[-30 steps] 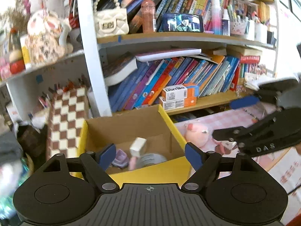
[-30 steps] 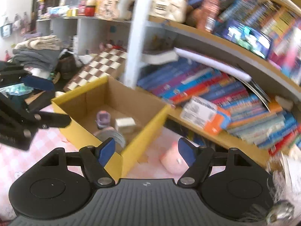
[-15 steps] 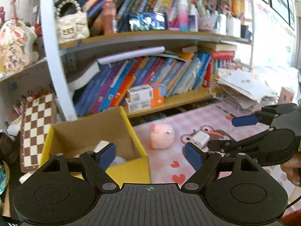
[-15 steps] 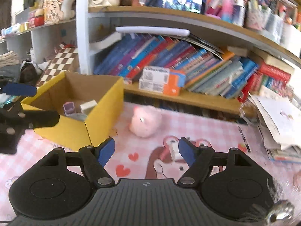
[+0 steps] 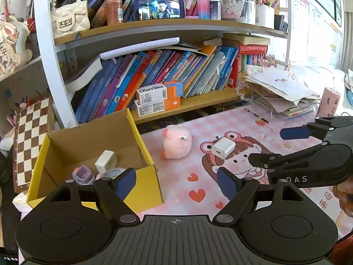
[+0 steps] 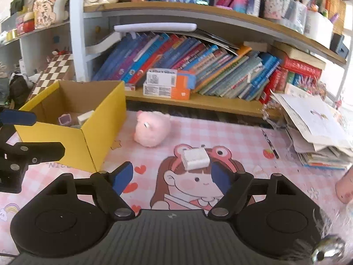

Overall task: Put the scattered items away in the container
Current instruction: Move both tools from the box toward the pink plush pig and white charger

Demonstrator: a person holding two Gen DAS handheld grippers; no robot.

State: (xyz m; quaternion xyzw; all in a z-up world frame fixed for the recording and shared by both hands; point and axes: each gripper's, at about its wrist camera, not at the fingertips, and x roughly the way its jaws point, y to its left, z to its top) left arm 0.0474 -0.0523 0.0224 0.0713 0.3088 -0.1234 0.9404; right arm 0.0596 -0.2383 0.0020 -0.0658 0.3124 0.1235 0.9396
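The white charger lies on the pink bench mat, just ahead of the right tool, whose jaws are opening with nothing between them. A pink plush sits near it, between the charger and the yellow box. The box holds a few small items. The left tool hovers at the box's front corner, jaws apart and empty.

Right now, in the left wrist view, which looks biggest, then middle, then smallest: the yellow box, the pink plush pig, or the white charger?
1. yellow box, clearly the largest.
2. pink plush pig.
3. white charger, the smallest; it lies about as far away as the pig, so that holds.
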